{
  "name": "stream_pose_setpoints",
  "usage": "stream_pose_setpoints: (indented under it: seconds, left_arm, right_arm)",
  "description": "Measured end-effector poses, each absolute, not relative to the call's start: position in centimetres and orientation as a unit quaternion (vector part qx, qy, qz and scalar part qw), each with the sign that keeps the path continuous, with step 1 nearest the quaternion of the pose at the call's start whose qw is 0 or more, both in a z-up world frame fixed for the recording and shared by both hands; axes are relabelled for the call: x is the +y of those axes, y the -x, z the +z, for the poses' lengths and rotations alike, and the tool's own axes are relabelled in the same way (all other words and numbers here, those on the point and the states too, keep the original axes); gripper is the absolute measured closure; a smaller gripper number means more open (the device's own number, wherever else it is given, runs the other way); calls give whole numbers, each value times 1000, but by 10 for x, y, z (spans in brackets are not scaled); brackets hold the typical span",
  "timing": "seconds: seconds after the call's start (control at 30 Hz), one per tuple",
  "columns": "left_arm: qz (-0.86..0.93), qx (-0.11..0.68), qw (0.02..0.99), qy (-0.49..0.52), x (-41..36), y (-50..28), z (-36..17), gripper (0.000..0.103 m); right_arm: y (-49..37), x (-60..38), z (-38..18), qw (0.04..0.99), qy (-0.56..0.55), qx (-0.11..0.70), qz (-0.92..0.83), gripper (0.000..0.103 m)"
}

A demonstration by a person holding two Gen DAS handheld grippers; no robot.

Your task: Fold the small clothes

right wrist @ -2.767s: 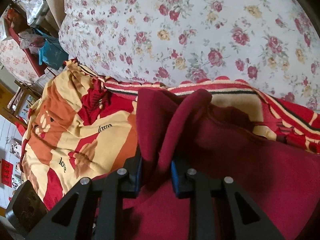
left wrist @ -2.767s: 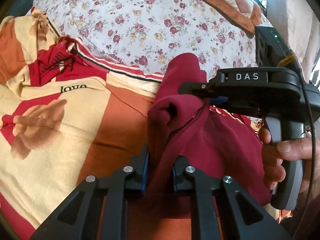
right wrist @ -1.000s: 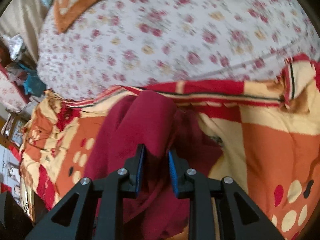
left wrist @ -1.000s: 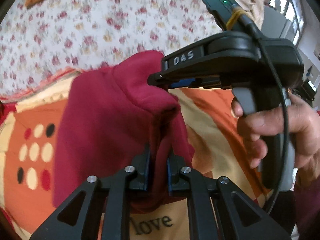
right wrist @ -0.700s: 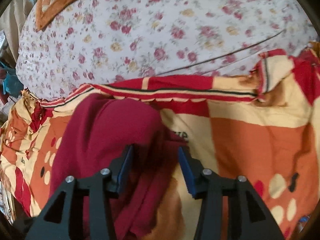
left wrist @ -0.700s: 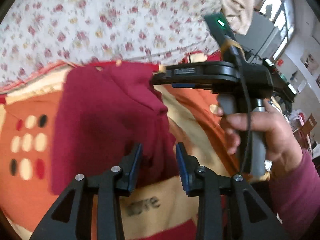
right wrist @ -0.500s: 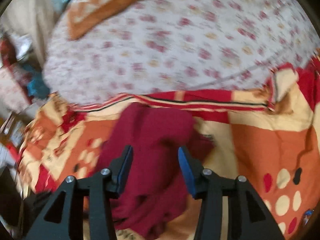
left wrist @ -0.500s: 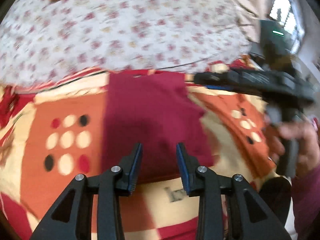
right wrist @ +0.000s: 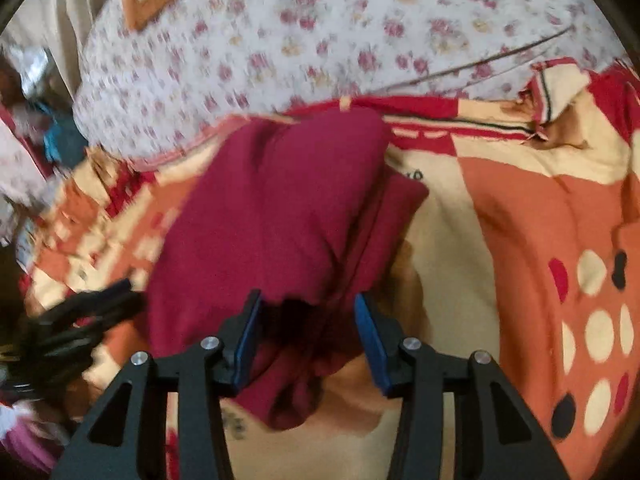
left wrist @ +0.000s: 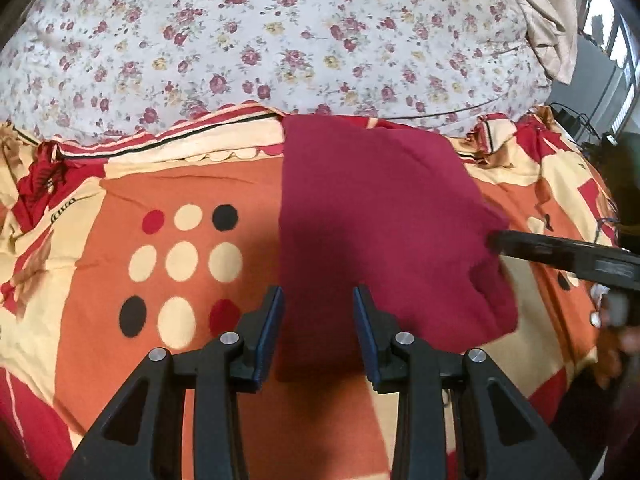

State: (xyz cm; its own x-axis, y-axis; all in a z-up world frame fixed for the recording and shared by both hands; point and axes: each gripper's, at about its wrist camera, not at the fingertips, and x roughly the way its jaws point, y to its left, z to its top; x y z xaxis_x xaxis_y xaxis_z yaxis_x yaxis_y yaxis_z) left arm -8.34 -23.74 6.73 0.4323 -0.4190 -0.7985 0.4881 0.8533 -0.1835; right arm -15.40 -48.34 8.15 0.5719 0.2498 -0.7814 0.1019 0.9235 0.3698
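Note:
A maroon garment (left wrist: 380,220) lies folded in a rough rectangle on the orange, cream and red blanket (left wrist: 120,208). My left gripper (left wrist: 318,328) is open and empty, just above the garment's near left edge. My right gripper (right wrist: 308,332) is open and empty, above the garment's near end (right wrist: 280,220), where the layers look loose and uneven. In the left wrist view the right gripper (left wrist: 560,252) reaches in from the right, its tip at the garment's right edge. In the right wrist view the left gripper (right wrist: 80,316) shows blurred at the left.
A white floral quilt (left wrist: 280,40) rises behind the blanket. The blanket (right wrist: 520,240) carries a block of coloured dots (left wrist: 184,264). A beige cloth (left wrist: 540,20) and a window lie at the far right. Clutter (right wrist: 24,120) sits beside the bed on the left.
Both grippers were shut on the maroon garment; they carried it across, opened and let it go. It now lies flat on the blanket, and both grippers have drawn back.

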Motion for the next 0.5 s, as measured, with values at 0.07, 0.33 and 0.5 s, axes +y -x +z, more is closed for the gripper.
stream_pose_setpoints:
  seconds: [0.07,0.33,0.5]
  left_arm:
    - [-272,467,841,-24,-236,78,60,89]
    - [-283,461,841,-14,-233,77,51,89]
    - [-285,467,837,2,-225,77,51,89]
  right_arm:
    - [163,-470,94,872,-186,447,70,55]
    - [164,-408,83,869,-95,474,107,66]
    - [181,-419,78,873,-121,462,99,89]
